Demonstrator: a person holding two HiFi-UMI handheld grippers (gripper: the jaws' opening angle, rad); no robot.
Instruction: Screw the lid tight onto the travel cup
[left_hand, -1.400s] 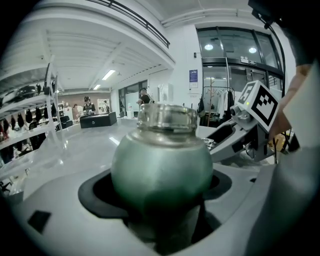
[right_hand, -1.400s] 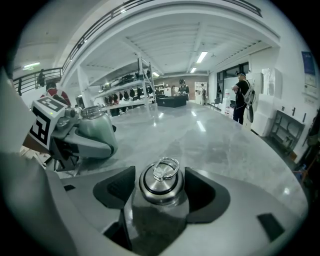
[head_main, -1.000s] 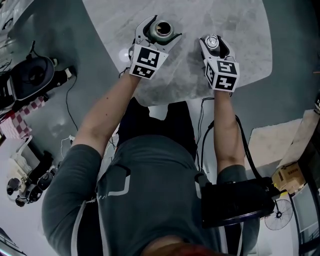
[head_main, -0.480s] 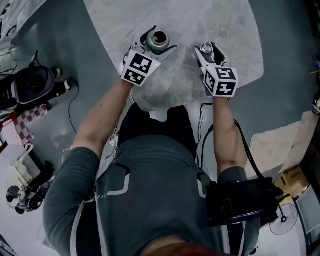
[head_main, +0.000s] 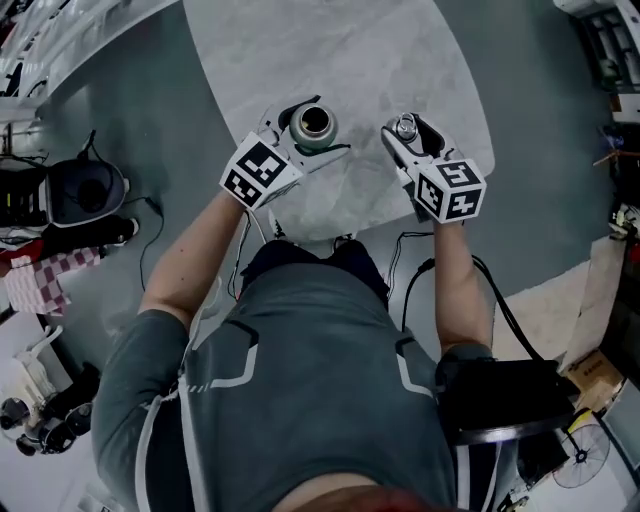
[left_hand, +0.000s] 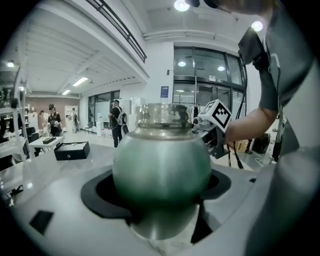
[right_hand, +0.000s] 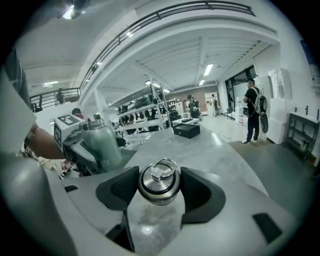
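Here, from the head view, my left gripper (head_main: 315, 128) is clamped on the travel cup (head_main: 313, 122), which stands upright with its mouth open and bare. My right gripper (head_main: 408, 130) holds the lid (head_main: 405, 126) just to the right of the cup, with a clear gap between the two. The marble table (head_main: 340, 60) lies beneath the cup. In the left gripper view, both dark pads press the cup's rounded green body, and its clear threaded neck rises above them. My right gripper's marker cube (left_hand: 218, 114) shows just right of the cup's neck, and a black box (left_hand: 71, 150) sits on the table off to the cup's left. In the right gripper view, the jaws stand wide but closed on the round metal lid, ring handle up. The cup shows to the lid's left.
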